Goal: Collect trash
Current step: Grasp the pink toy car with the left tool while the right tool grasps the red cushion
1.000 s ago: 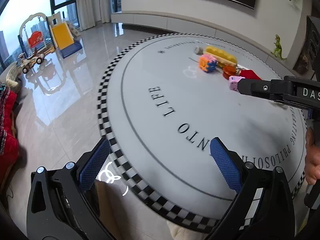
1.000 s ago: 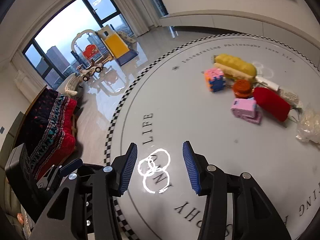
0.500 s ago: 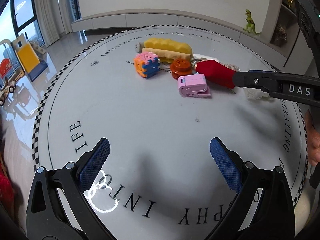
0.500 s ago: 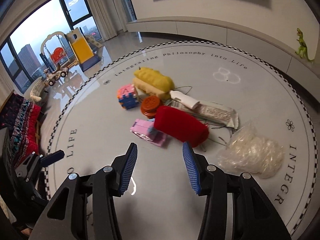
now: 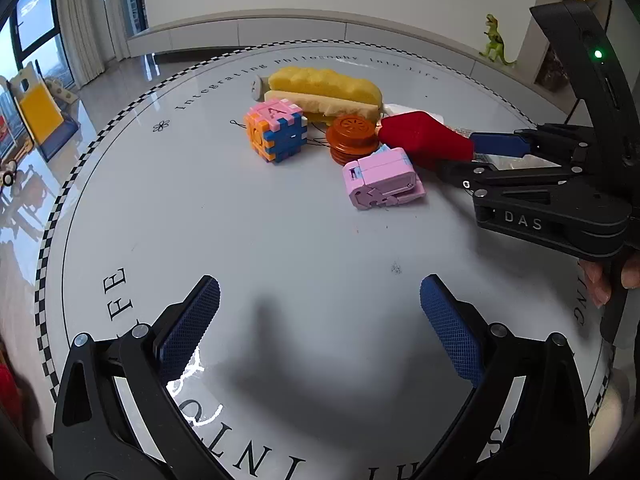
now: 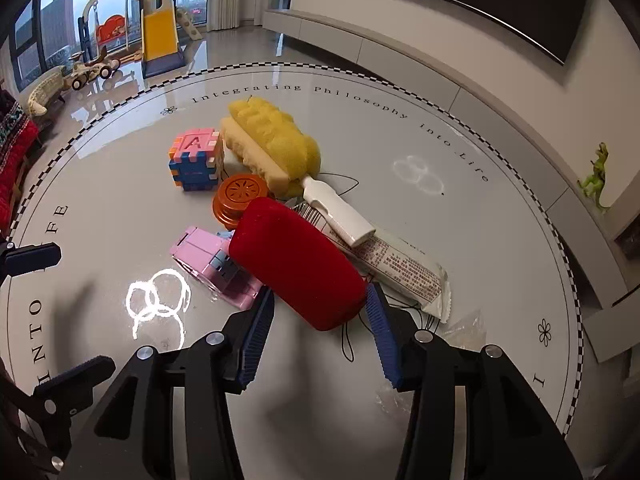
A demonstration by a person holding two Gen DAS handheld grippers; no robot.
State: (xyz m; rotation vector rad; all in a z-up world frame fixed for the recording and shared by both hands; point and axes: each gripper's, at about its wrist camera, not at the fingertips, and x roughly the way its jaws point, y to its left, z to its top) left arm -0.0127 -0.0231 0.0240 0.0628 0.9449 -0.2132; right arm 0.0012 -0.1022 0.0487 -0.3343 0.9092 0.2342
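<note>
A: Where is the right tool (image 6: 318,330) now, and what lies before it?

B: Its two blue pads stand apart, one on each side of the near end of the red velvet-like oblong case (image 6: 298,264). In the right wrist view the pads seem just beside the case, but contact cannot be confirmed. The case lies near the middle of the round white desk (image 6: 460,168), and its long axis runs away from the tool, toward the far left.

A: So the right tool is nearer than the left one?

B: Yes, much nearer. The left tool (image 5: 320,320) is also spread wide, holds nothing, and hovers over the near edge of the desk, well apart from the pile.

A: Is the case the trash?

B: That is uncertain. It looks soft, matt and clean. The things that look more like trash lie to the right of the case: a long white printed plastic wrapper (image 6: 400,268) that touches the case, and a crumpled clear plastic bag (image 6: 466,326) beside the right pad of the right tool.

A: What else is close?

B: A pink plastic toy block (image 6: 212,258) touches the left side of the case, and an orange round lid (image 6: 240,196) sits at its far end. If the pads close, the left pad may catch the pink block.
</note>
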